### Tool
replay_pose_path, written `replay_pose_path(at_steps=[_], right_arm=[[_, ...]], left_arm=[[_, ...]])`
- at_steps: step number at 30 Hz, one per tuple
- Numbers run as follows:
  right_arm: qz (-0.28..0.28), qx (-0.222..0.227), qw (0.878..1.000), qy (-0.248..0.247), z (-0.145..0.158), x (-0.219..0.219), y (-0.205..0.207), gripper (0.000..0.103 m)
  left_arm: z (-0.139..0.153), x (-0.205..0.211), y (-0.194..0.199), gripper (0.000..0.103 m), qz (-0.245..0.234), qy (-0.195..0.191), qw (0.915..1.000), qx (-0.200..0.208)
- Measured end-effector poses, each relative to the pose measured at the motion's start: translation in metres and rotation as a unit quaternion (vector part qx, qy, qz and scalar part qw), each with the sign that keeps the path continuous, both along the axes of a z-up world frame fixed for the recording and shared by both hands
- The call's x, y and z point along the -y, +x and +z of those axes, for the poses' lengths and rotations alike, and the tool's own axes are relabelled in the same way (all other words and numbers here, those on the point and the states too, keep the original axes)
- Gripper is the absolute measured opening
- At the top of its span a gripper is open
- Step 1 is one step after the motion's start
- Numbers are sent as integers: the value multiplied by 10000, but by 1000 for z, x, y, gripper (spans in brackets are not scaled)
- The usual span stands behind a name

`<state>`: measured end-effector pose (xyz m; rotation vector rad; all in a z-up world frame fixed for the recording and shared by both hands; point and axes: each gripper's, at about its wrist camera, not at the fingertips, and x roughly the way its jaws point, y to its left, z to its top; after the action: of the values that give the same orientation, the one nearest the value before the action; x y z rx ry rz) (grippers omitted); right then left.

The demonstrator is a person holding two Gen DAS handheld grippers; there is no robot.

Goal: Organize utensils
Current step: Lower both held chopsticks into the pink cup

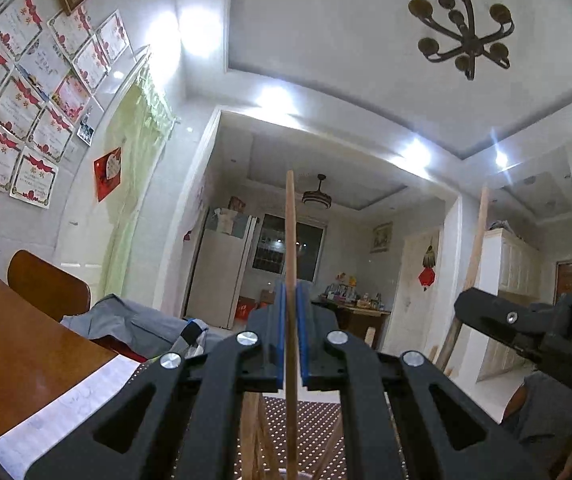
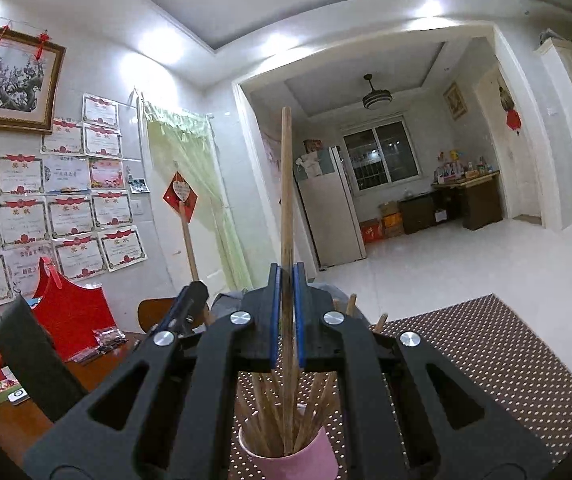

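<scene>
1. The left wrist view looks forward and somewhat upward along its own fingers, taking in much ceiling, with the chandelier point(image 1: 464, 26) at upper right.
2. The right wrist view looks about level, close above the pink cup point(image 2: 292, 450) at bottom centre.
3. Both share the far room's refrigerator point(image 1: 221, 268), the green curtain point(image 2: 189, 184) and the certificates point(image 2: 25, 208) on the wall at left.

Your right tongs point(image 2: 286, 312) have open air ahead; below them the pink cup point(image 2: 286, 460) crowded with wooden chopsticks point(image 2: 314, 404) blocks descent, left tongs point(image 2: 189, 300) close alongside.
</scene>
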<state>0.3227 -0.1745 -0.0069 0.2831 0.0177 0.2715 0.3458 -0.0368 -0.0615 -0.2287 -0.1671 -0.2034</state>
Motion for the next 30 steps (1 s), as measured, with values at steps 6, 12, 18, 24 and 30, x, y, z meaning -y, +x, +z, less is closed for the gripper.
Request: replay_pose_path(at_steps=[6,12,18,24,30], right_arm=[[17,-112,9998,-141,-5,-5,6,7],[98,-378,9991,-167,-12,-5,10,7],[210,-566,9979,-238,-15,-10,11,7],[243,-666,9971,-265,-17,-14,9,7],[222,-706,9968,-312,-19,-13,6,7]], left_arm=[[-6,3,2,6,-16,226,9996,-185],[-7,2,-1,8,-138,419,9979,-479],[-2,-8,-7,29,-46,434,9952,-880],[13,-16,-19,34,163,614,9912,-1160],[14,-24,-24,37,324,725,9867,-1420]])
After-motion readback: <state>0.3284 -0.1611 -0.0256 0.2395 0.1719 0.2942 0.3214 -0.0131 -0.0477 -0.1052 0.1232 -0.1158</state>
